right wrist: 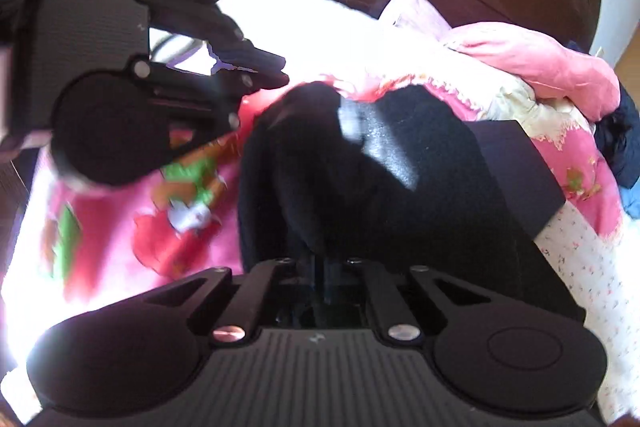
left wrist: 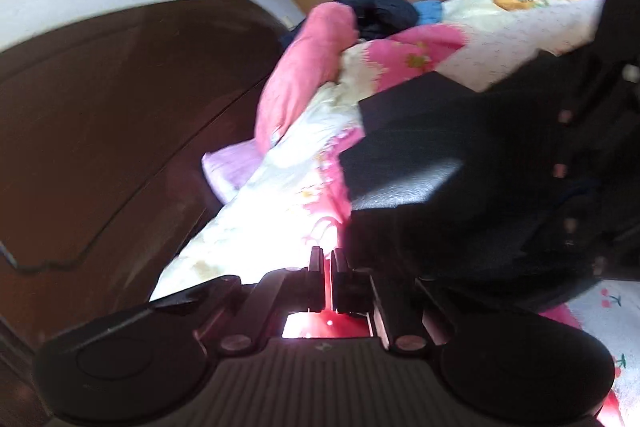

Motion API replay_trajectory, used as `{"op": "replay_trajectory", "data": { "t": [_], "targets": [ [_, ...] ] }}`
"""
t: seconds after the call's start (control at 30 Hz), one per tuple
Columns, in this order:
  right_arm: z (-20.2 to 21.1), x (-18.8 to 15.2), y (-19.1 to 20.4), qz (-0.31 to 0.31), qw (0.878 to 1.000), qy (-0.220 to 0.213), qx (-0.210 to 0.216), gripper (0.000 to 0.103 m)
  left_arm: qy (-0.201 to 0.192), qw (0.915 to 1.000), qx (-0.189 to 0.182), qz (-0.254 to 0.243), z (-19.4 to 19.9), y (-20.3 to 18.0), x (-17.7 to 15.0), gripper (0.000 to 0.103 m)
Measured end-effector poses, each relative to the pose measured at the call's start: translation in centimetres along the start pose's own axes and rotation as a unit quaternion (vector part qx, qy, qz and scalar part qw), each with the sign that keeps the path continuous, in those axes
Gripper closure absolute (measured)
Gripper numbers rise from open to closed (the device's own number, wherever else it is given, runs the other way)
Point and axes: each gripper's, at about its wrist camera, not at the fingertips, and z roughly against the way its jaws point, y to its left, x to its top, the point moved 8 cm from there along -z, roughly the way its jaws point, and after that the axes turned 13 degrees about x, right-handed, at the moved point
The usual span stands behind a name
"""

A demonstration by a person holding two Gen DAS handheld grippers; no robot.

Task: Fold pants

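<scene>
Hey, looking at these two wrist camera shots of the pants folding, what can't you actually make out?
- Right gripper, right wrist view: its tips are buried in the black fabric pants, so open or shut is unclear.
- Pants' overall shape, both views: cut off by gripper bodies, motion-blurred.
- Floral pink and cream bedsheet, left wrist view: washed out by glare.
- Left gripper: fingers nearly together; any grasp unclear.

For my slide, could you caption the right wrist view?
Right gripper over black pants on a floral bedspread.
</scene>
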Motion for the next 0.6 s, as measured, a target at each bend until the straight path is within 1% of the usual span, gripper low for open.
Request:
{"op": "replay_trajectory", "data": {
  "t": [0.03, 0.13, 0.17, 0.2, 0.27, 0.33, 0.4, 0.47, 0.5, 0.57, 0.6],
  "targets": [
    [0.2, 0.0, 0.3, -0.002, 1.000, -0.004, 0.003, 0.099, 0.007, 0.9998, 0.002, 0.017, -0.2, 0.8, -0.4, 0.081],
    [-0.3, 0.0, 1.0, -0.020, 1.000, -0.007, 0.010, 0.098, 0.016, 0.9993, -0.002, 0.032, 0.0, 1.5, -1.4, 0.081],
    [-0.5, 0.0, 1.3, -0.026, 1.000, -0.010, 0.014, 0.098, 0.020, 0.9988, -0.013, 0.043, 0.4, 1.5, -1.6, 0.081],
    [-0.9, 0.3, 1.4, -0.034, 0.999, -0.014, 0.016, 0.098, 0.021, 0.9978, -0.033, 0.053, 0.9, 1.4, -1.7, 0.080],
    [-1.0, 0.6, 1.4, -0.044, 0.999, -0.021, 0.022, 0.098, 0.016, 0.9962, -0.068, 0.052, 1.9, 0.9, -1.6, 0.077],
    [0.1, 0.6, 1.0, -0.057, 0.997, -0.032, 0.030, 0.098, 0.006, 0.9965, -0.080, 0.025, 2.8, 0.1, -1.6, 0.071],
    [1.7, 0.6, 0.1, -0.082, 0.995, -0.047, 0.040, 0.098, -0.005, 0.9964, -0.084, -0.009, 3.1, -0.9, -1.7, 0.061],
    [3.3, 1.2, -0.8, -0.111, 0.991, -0.064, 0.047, 0.099, -0.017, 0.9949, -0.092, -0.039, 3.4, -2.3, -1.7, 0.057],
    [4.0, 1.6, -1.1, -0.120, 0.989, -0.071, 0.049, 0.099, -0.025, 0.9943, -0.091, -0.051, 3.6, -2.9, -1.5, 0.053],
    [4.8, 2.3, -1.5, -0.122, 0.988, -0.080, 0.048, 0.099, -0.047, 0.9932, -0.072, -0.078, 3.6, -3.9, -1.0, 0.047],
    [4.9, 2.6, -1.5, -0.121, 0.988, -0.081, 0.049, 0.099, -0.059, 0.9923, -0.061, -0.090, 3.4, -4.3, -0.6, 0.047]
  ]
}}
